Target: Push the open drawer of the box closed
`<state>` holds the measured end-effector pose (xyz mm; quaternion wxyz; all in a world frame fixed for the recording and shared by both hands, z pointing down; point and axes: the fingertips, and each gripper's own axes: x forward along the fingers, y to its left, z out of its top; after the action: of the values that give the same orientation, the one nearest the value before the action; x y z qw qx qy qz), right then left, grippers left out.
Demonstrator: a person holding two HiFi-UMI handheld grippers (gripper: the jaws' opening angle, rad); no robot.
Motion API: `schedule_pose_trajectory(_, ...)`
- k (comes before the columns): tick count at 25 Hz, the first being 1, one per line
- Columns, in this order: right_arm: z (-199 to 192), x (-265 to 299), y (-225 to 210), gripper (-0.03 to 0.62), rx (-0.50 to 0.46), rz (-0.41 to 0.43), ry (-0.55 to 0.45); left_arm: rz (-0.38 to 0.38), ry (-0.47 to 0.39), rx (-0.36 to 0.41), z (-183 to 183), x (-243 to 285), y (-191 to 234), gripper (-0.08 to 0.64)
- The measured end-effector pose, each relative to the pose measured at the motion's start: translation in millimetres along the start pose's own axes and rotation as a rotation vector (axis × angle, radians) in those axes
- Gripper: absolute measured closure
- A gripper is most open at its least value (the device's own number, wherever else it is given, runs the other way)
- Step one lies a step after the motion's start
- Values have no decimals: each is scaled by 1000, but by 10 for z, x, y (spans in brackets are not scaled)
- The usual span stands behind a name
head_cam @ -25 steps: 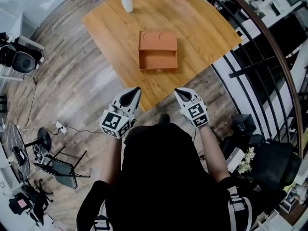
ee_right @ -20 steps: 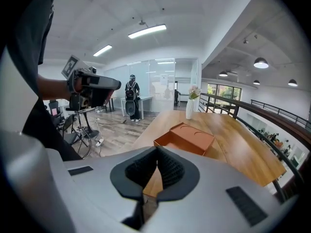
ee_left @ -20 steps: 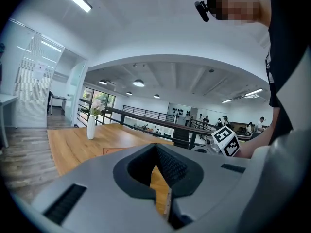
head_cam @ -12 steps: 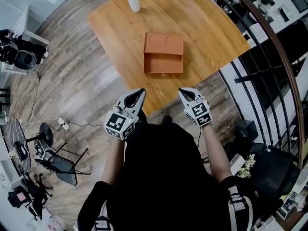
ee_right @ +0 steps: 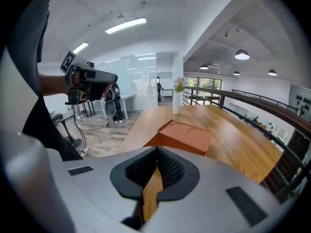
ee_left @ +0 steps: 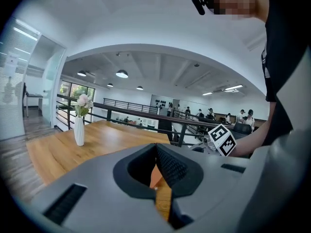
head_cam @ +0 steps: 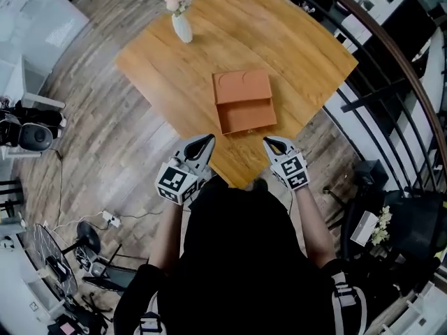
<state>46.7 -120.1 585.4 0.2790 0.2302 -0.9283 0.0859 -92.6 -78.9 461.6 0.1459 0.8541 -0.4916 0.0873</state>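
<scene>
An orange box (head_cam: 242,88) lies on the wooden table (head_cam: 279,33), its open drawer (head_cam: 247,117) pulled out toward me. In the right gripper view the box (ee_right: 182,136) sits just beyond the jaws. My left gripper (head_cam: 204,140) hovers over the table's near edge, left of the drawer and short of it, shut and empty. My right gripper (head_cam: 268,142) is level with it, right of the drawer front, also shut with nothing held. Each gripper's tips meet in its own view: left gripper (ee_left: 156,147), right gripper (ee_right: 157,152). Neither touches the box.
A white vase of flowers (head_cam: 181,24) stands near the table's far left edge, well behind the box. A black railing (head_cam: 392,82) runs along the table's right side. Wood floor with cables and a speaker (head_cam: 35,137) lies to the left.
The table and box have come nearer in the head view and turned slightly. Both grippers have moved up to the table's near edge, still shut.
</scene>
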Motion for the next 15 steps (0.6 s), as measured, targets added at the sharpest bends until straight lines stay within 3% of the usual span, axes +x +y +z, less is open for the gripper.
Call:
schedule_pose_trajectory(6,225,336,-25,577,95,-112,-30,-128,31,89,183,112,429,537)
schedule_pose_trajectory(15,-138,606,-82,577,206,-242,81,-327,79,80,60,466,699,537)
